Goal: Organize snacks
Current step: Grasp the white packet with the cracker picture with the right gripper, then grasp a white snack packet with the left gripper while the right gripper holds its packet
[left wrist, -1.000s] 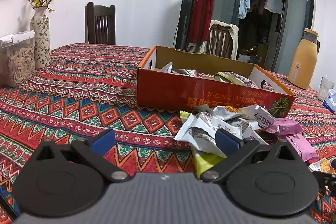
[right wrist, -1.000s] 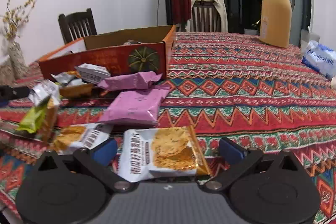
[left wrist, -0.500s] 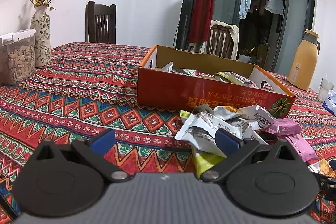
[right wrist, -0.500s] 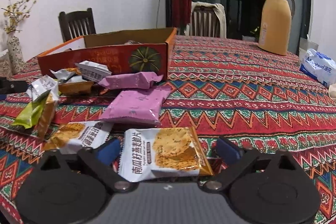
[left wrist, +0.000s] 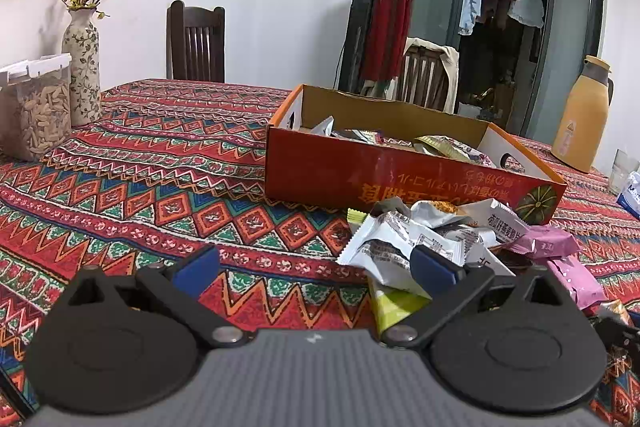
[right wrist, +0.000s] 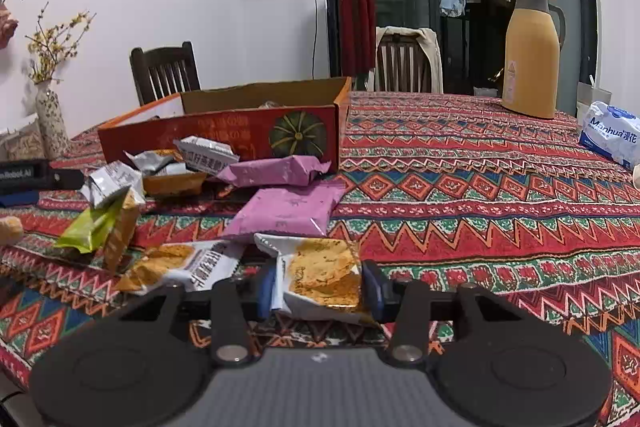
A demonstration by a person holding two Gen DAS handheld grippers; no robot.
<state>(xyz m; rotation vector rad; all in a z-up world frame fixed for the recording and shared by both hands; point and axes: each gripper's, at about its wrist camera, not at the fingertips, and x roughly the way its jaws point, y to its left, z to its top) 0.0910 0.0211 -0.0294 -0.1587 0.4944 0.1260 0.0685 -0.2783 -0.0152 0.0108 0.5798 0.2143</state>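
On the patterned red tablecloth (right wrist: 460, 187), just in front of the orange cardboard box (right wrist: 224, 131), a loose heap of snack packets lies scattered. Nearest the right gripper (right wrist: 318, 289) is a white cracker packet (right wrist: 320, 275) printed with golden-orange crackers; its foil edges are crimped and its body now buckles up between the two blue pads. Those jaws have just been closing, and they pinch the packet by its sides, narrowed to the packet's squeezed width. Just beside it on the left lies a second packet of the same white-and-orange kind (right wrist: 180, 263), flat on the cloth. Behind them sit two matte pink packets (right wrist: 288, 211), one overlapping the other, and off to the left a lime-green wrapper (right wrist: 90, 227) leans against a brown one. From the left wrist view, the left gripper (left wrist: 316, 263) has its blue pads spread wide with nothing between them, its right pad standing in front of a crumpled white wrapper (left wrist: 384, 239) in the pile. More wrappers show inside the box. A mustard-yellow jug (right wrist: 530, 55) stands well apart at the far side.
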